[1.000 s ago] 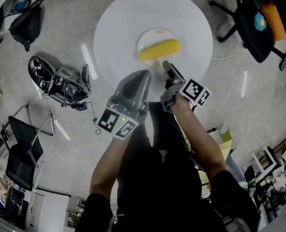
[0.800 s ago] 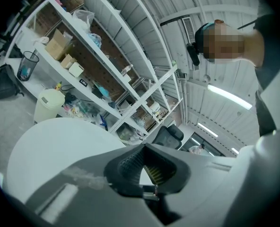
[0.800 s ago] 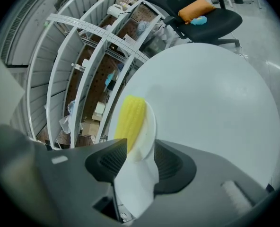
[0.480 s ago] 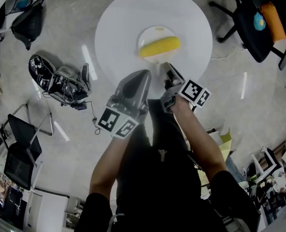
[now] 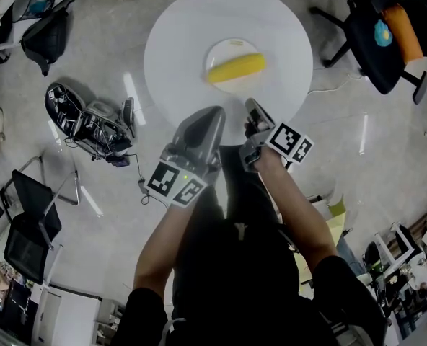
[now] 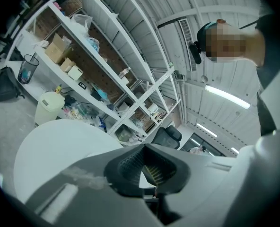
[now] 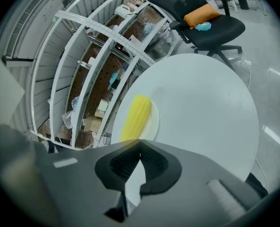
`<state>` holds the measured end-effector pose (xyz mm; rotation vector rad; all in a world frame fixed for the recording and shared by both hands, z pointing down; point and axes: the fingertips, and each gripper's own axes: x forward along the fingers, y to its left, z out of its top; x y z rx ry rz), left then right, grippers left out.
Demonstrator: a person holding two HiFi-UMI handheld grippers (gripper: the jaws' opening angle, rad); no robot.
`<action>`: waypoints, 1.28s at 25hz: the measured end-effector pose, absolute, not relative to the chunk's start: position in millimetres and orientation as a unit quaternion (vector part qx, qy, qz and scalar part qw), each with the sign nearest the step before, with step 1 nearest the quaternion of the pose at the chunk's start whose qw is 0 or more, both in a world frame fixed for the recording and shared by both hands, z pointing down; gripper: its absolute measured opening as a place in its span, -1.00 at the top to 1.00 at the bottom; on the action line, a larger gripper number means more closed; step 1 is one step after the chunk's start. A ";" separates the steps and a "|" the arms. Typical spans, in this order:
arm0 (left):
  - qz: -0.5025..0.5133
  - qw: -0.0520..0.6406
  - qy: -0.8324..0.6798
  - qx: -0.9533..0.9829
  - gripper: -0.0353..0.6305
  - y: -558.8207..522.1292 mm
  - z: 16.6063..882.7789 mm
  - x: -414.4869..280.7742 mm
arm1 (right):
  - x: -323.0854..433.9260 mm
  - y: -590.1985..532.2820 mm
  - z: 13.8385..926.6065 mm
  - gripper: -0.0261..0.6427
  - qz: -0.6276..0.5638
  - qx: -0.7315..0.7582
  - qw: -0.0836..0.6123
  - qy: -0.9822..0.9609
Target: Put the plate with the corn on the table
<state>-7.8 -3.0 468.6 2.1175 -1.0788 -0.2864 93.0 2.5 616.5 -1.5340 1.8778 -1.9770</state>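
From the head view, the plate (image 5: pixel 228 47) with the corn (image 5: pixel 236 68) is seen on the smooth round desk (image 5: pixel 177 42), left gripper (image 5: pixel 213 112) and right gripper (image 5: pixel 250 105) short of it. Left gripper view: fingers (image 6: pixel 130 165) shut, empty, shelving (image 6: pixel 107 65) behind. Right gripper view: fingers (image 7: pixel 126 163) closed on nothing; plate judged light, stiff, breakable, best taken at its rim; corn may roll

Corn (image 5: pixel 236 68) on plate (image 5: pixel 231 47), table's (image 5: pixel 177 42) middle; left gripper (image 5: pixel 212 115) and right gripper (image 5: pixel 252 107) over its near edge, apart from plate.
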 end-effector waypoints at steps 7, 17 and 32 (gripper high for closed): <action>-0.115 0.362 -0.416 0.826 0.88 7.3 455.2 -4.6 | 92.5 9.0 600.9 0.89 -0.630 -0.487 0.012 0.605; -0.120 0.357 -0.416 0.828 0.88 15.8 437.7 -3.9 | 90.1 11.6 578.7 0.89 -0.613 -0.486 0.007 0.623; -0.127 0.335 -0.416 0.835 0.88 36.0 392.7 -3.0 | 62.3 9.9 494.2 0.89 -0.474 -0.467 -0.058 0.744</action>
